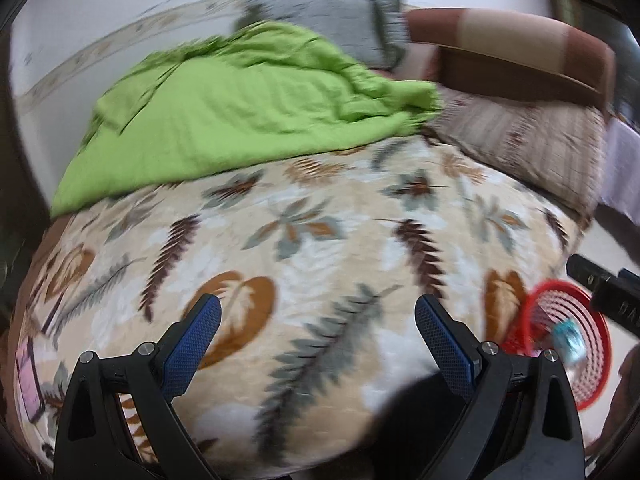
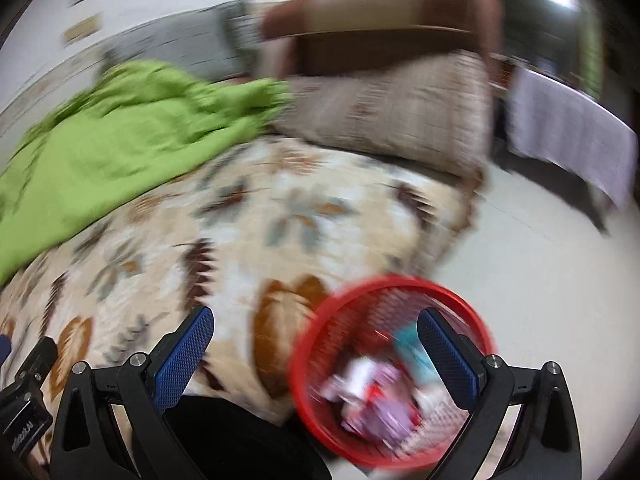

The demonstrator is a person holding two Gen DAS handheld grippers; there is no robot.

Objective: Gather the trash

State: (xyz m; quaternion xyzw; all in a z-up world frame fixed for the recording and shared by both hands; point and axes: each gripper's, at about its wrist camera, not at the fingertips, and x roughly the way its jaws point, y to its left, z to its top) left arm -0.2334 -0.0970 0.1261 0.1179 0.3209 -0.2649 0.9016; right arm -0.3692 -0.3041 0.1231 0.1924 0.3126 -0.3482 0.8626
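A red mesh basket [image 2: 320, 344] stands on the floor beside the bed, holding several blurred wrappers [image 2: 372, 392], pink, white and teal. It also shows at the right edge of the left wrist view [image 1: 600, 324], with a teal wrapper [image 1: 568, 338] inside. My right gripper [image 2: 316, 320] is open and empty above the basket and the bed's edge. My left gripper [image 1: 318, 308] is open and empty over the leaf-patterned bedspread [image 1: 304, 248]. A pink wrapper [image 1: 30, 376] lies on the bed at the far left.
A green blanket [image 1: 224, 112] is bunched at the back of the bed. A beige pillow [image 1: 528, 144], a brown bolster [image 1: 512, 52] and a grey pillow [image 1: 328, 16] lie near the head. Pale floor [image 2: 540, 264] is right of the bed, with a white-clothed table [image 2: 572, 136].
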